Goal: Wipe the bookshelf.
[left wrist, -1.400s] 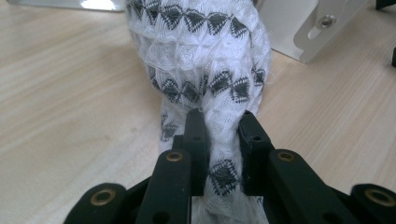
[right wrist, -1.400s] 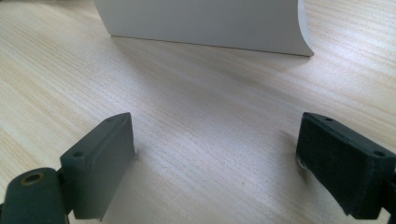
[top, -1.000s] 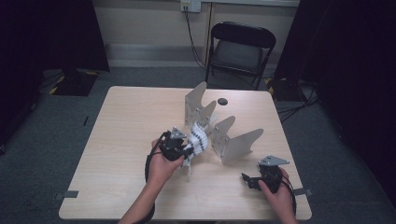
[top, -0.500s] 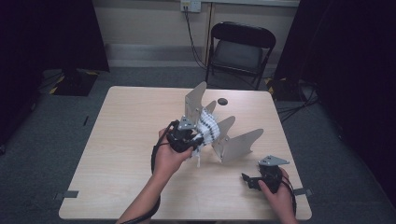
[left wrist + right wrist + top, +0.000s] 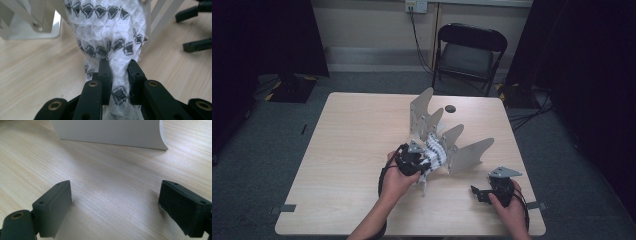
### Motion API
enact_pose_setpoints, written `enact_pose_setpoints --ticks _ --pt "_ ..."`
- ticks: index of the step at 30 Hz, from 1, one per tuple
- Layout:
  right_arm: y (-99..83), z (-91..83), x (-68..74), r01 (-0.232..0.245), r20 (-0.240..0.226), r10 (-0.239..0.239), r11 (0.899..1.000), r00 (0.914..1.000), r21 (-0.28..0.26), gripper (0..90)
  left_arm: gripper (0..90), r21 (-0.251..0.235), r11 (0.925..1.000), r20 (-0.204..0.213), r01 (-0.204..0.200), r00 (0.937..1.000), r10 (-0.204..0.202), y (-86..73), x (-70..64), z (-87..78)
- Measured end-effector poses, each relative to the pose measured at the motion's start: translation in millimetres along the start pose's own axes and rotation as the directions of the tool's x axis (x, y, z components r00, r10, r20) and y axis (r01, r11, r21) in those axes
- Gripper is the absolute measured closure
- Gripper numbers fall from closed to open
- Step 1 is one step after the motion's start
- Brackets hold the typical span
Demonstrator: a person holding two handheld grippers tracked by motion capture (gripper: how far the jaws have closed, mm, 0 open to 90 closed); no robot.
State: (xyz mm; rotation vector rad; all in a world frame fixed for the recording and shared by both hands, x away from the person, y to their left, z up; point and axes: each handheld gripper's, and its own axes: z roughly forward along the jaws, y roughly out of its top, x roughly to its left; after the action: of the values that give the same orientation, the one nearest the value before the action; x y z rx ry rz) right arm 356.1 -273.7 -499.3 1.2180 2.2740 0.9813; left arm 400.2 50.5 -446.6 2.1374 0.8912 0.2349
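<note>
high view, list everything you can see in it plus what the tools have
table: one, light wood, centre
rack: one, grey, several upright fins, mid table
patterned cloth: one, white with black diamonds, by the rack's near fins
small disc: one, dark, far side of table
folding chair: one, black, behind the table
wall socket: one, pale, on the wall
left tool: black, shut on the cloth
right tool: black, open, low over the near right of the table

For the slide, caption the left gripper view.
Left gripper clamps white diamond-patterned knit cloth beside grey metal rack.
</note>
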Motion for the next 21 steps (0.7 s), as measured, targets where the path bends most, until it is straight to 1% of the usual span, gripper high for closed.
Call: enact_pose_setpoints --ticks 6,9,12,14,16,18,21 --pt "0.0 0.0 0.0 0.000 0.000 0.000 1.000 1.0000 0.000 10.6 77.1 0.029 0.9994 0.012 0.020 0.9997 -0.020 -17.2 -0.2 10.4" --pt "0.0 0.0 0.0 0.000 0.000 0.000 1.000 1.0000 0.000 10.7 77.0 0.042 0.9989 0.016 0.021 0.9996 -0.022 -25.1 -0.1 12.3" --pt "0.0 0.0 0.0 0.000 0.000 0.000 1.000 1.0000 0.000 10.7 77.0 0.041 0.9985 0.020 0.037 0.9991 -0.038 -29.9 1.0 9.9" --pt "0.0 0.0 0.0 0.000 0.000 0.000 1.000 1.0000 0.000 10.6 77.1 0.042 0.9985 0.021 0.035 0.9991 -0.036 -29.5 2.1 5.7" --pt "0.0 0.0 0.0 0.000 0.000 0.000 1.000 1.0000 0.000 10.6 77.1 0.028 0.9990 0.014 0.034 0.9993 -0.034 -26.5 3.7 -1.3" --pt "0.0 0.0 0.0 0.000 0.000 0.000 1.000 1.0000 0.000 10.7 77.1 -0.002 0.9991 0.008 0.043 0.9990 -0.043 -20.7 6.1 -11.2" --pt "0.0 0.0 0.0 0.000 0.000 0.000 1.000 1.0000 0.000 10.6 77.1 -0.050 0.9978 -0.004 0.043 0.9990 -0.044 -7.2 8.3 -28.6"
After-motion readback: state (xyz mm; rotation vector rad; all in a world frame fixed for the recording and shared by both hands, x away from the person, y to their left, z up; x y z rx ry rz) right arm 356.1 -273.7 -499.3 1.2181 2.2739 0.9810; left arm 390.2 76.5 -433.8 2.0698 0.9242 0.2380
